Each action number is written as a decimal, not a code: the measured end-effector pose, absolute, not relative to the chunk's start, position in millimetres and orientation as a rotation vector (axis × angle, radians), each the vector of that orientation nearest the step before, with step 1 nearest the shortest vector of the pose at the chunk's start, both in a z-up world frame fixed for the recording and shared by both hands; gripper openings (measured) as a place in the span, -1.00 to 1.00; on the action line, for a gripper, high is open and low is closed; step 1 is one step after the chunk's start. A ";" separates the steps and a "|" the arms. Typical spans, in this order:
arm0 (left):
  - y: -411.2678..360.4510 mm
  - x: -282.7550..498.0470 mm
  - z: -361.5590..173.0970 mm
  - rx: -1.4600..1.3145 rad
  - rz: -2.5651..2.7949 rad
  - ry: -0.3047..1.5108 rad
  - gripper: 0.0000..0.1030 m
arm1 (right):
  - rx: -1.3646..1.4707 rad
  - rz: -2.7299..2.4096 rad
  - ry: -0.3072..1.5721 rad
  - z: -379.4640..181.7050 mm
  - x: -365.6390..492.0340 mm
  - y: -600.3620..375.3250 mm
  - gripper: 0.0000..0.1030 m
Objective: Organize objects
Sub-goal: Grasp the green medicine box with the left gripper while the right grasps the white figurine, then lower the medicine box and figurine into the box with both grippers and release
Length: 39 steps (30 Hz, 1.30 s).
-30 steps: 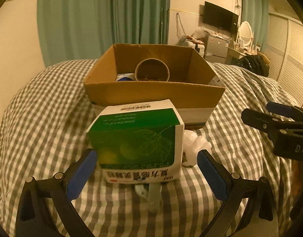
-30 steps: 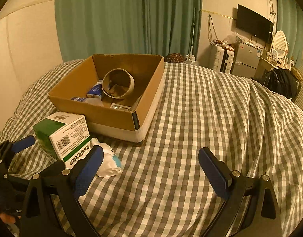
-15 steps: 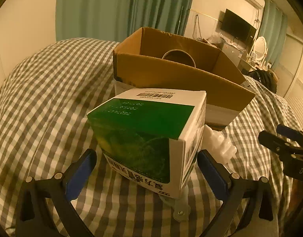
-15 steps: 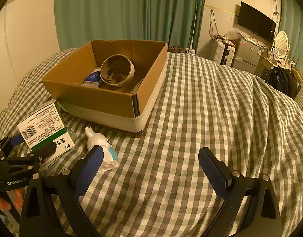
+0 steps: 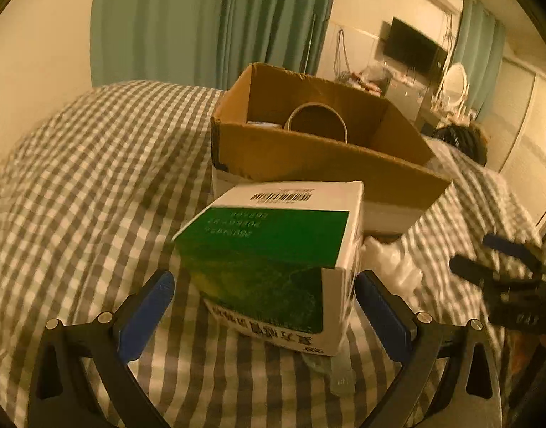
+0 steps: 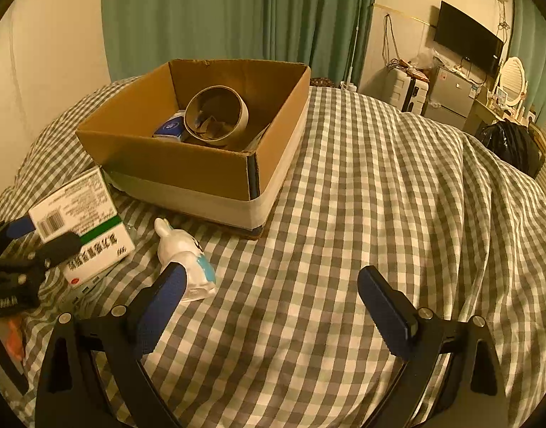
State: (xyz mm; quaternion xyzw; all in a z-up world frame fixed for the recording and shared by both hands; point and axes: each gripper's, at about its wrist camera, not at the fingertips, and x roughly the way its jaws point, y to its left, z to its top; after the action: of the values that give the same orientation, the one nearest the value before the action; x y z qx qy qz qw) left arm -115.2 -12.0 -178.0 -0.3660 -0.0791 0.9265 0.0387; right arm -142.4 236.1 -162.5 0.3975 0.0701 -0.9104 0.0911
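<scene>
A green and white medicine box (image 5: 273,264) lies tilted on the checked bedcover, straddled by the fingers of my open left gripper (image 5: 264,283). The same medicine box (image 6: 84,235) shows at the lower left of the right wrist view, with the left gripper (image 6: 41,235) around it. A white rabbit figure (image 6: 184,253) lies just right of it. Behind both stands an open cardboard box (image 6: 187,164) holding a cardboard tape roll (image 6: 217,116) and a blue packet (image 6: 171,128). My right gripper (image 6: 271,280) hovers open over bare bedcover, with nothing between its fingers.
A clear plastic piece (image 5: 340,374) pokes out from under the medicine box. The checked bedcover (image 6: 380,196) slopes away to the right. Green curtains, a television and a black bag (image 6: 511,146) lie beyond the bed.
My left gripper has closed in on the medicine box, which now fills the gap between its fingers and looks more tilted. The right gripper's view has shifted slightly, showing the rabbit figure fully.
</scene>
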 end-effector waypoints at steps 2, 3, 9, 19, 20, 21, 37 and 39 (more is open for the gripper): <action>-15.2 -121.7 -179.4 -1.111 2.820 -0.298 1.00 | 1.187 -2.699 0.207 -164.1 -143.8 234.9 0.89; -16.3 -123.6 -180.7 -1.109 2.808 -0.318 1.00 | 1.189 -2.697 0.204 -164.7 -144.6 234.4 0.89; -16.6 -121.3 -179.7 -1.056 2.783 -0.333 0.93 | 1.182 -2.657 0.180 -168.6 -147.6 228.2 0.89; -9.2 -93.6 -154.4 -1.026 2.897 -0.211 0.90 | 1.260 -2.499 0.214 -198.5 -175.2 190.8 0.34; -6.5 -94.0 -151.0 -1.025 2.901 -0.200 0.90 | 1.279 -2.478 0.227 -203.7 -177.3 186.4 0.22; -5.5 -93.3 -149.6 -1.026 2.904 -0.193 0.90 | 1.288 -2.462 0.229 -206.2 -177.9 184.2 0.13; -1.7 -69.9 -78.3 -0.942 3.019 -0.111 0.89 | 1.052 -2.583 0.114 -121.5 -128.9 221.8 -0.09; 2.3 -74.1 -54.1 -0.872 3.038 -0.062 0.89 | 0.977 -2.605 0.098 -96.8 -125.1 226.2 -0.09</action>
State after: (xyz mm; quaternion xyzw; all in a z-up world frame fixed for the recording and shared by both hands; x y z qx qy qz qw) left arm -74.1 2.3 -54.1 -0.2757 -0.0197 0.9610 -0.0100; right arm -125.1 226.2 -96.8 0.3454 0.0346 -0.9208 0.1777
